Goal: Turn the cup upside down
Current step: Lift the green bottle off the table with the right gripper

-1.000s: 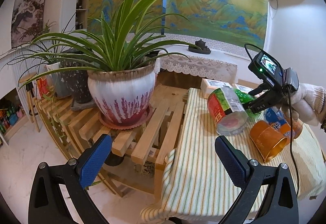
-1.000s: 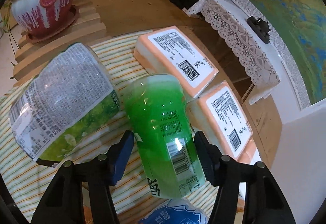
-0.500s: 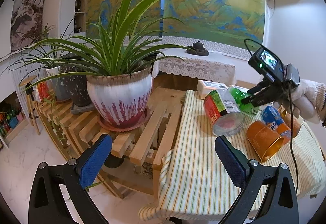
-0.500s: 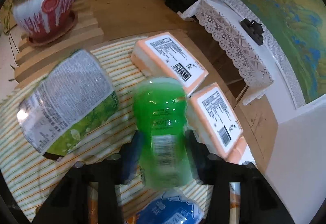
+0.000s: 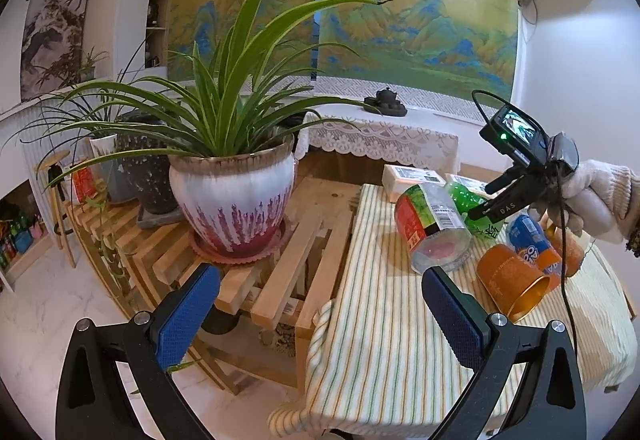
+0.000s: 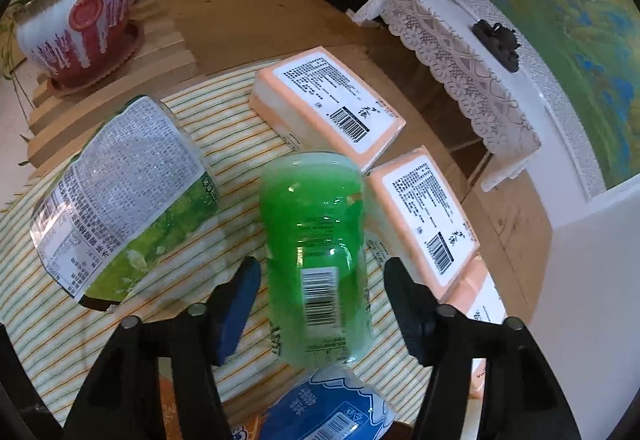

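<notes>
The right gripper [image 6: 316, 304] is spread wide, its fingers either side of the green cup [image 6: 316, 260] with a gap on each side. The cup lies on its side on the striped cloth [image 6: 224, 120], long axis running away from the gripper, closed end far. Beyond it lie two orange-edged packs [image 6: 328, 100]. The left gripper [image 5: 320, 312] hangs wide and empty, short of the cloth's near edge.
</notes>
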The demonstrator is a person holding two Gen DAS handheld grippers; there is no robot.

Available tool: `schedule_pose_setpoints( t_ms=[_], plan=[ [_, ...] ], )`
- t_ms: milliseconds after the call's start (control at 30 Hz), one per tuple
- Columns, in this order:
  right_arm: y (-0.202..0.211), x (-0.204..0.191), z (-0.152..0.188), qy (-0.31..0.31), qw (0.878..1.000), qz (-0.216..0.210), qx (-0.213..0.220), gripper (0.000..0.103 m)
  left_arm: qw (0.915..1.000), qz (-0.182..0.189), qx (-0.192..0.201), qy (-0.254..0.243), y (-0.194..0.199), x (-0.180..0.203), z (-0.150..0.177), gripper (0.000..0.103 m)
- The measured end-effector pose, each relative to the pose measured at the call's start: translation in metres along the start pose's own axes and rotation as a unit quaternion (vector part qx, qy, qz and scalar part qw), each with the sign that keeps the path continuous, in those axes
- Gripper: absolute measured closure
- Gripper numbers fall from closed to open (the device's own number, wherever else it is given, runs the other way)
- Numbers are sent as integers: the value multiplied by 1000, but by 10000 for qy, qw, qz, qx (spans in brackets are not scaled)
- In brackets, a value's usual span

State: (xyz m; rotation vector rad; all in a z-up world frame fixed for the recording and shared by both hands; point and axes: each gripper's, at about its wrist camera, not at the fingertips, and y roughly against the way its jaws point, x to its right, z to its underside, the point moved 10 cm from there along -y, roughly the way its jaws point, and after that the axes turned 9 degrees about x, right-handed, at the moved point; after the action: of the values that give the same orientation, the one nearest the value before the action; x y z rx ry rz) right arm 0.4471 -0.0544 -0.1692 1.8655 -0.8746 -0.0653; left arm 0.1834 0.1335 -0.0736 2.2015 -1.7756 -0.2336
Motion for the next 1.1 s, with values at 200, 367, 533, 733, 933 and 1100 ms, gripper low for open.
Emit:
schedule_pose_setpoints(
  t_ms=[200, 367, 533, 733, 933, 1100],
  plan=[
    [-14, 3, 4, 60, 9997, 79, -222, 42, 10000, 27, -41, -11, -4, 1, 2, 1],
    [-28, -1, 8, 200, 9989, 122, -397, 43, 10000, 39, -57, -32, -6, 2, 3, 1],
    [-30, 1, 10, 214, 9986, 237, -411, 49, 10000, 35, -50, -35, -5, 1, 3, 1],
    [-7, 2, 2, 154, 9994, 278, -165, 50, 10000, 67, 2, -26, 0, 1, 0, 1],
    [42, -4, -1, 79, 9993, 305, 220, 50, 9998, 154, 92, -50, 15, 8, -6, 1],
    [98, -15, 15, -102, 9982, 194, 562, 50, 9990, 363, 192, -146, 34, 23, -11, 1]
  ],
)
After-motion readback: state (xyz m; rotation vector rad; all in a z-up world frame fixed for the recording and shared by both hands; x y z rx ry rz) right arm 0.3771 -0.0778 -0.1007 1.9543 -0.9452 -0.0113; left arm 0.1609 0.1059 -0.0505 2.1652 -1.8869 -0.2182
